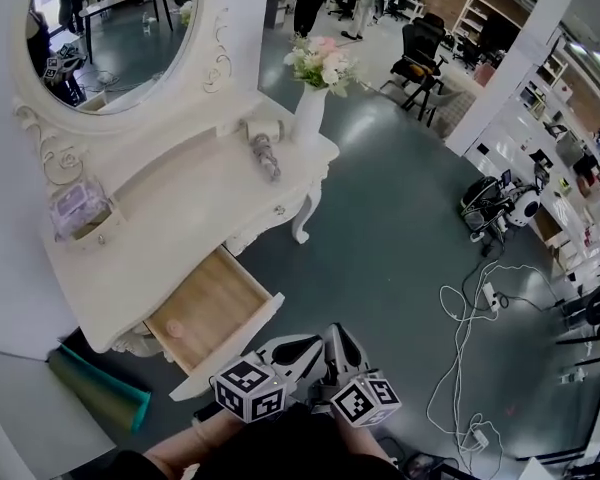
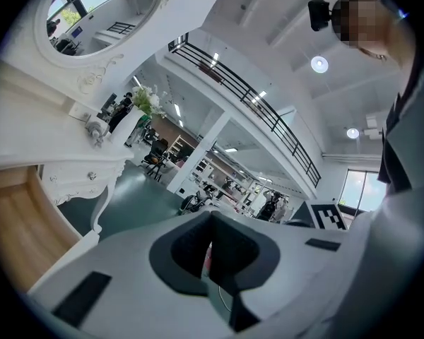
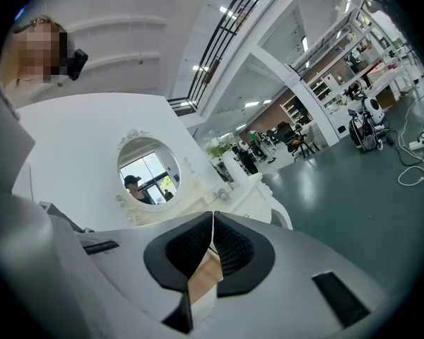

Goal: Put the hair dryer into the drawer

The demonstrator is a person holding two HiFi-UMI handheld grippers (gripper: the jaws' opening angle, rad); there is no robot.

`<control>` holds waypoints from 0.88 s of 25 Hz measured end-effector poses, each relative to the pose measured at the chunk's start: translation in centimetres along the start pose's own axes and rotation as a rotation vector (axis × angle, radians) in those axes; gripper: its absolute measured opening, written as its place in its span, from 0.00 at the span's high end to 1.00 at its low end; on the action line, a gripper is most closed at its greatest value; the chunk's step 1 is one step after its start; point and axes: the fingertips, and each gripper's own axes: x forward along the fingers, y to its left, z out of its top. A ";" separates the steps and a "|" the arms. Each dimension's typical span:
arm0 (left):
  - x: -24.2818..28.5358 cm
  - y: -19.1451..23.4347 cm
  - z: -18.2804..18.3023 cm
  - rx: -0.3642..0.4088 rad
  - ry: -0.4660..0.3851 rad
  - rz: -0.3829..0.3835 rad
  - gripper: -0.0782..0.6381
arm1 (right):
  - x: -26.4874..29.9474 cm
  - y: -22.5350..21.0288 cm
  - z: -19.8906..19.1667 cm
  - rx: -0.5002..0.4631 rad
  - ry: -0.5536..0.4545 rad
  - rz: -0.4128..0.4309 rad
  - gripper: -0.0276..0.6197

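Left gripper (image 2: 212, 221), right gripper (image 3: 213, 221): smooth white jaws, black ribbed pads (image 3: 234, 249), both pressed together, nothing between. Drawer (image 1: 205, 303) just beyond, pulled open, pale wood floor. Farther: grey hair dryer (image 1: 265, 155) lying on glossy white carved dressing table (image 1: 190, 218), beside slim white vase (image 1: 308, 118).

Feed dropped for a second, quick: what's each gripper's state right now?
Left gripper: closed, holding nothing.
Right gripper: closed, holding nothing.

The top edge cuts off the mirror (image 1: 110, 38). The drawer's (image 1: 220, 288) back hides under the counter (image 1: 190, 208). A pinkish spot (image 1: 175, 328) inside it is too small to tell.
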 end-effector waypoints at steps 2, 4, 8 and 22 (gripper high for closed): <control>0.2 0.4 0.3 -0.010 -0.011 0.007 0.89 | 0.9 0.0 -0.1 -0.009 0.011 0.008 0.92; 0.3 0.7 0.4 -0.021 -0.020 0.010 0.89 | 1.5 0.0 -0.3 -0.022 0.023 0.017 0.92; 0.3 1.0 0.8 -0.021 -0.033 0.020 0.89 | 2.9 0.0 -0.5 -0.022 0.047 0.041 0.92; 3.5 6.6 6.5 -0.048 -0.171 0.219 0.89 | 11.5 -0.6 2.1 -0.036 0.166 0.215 0.92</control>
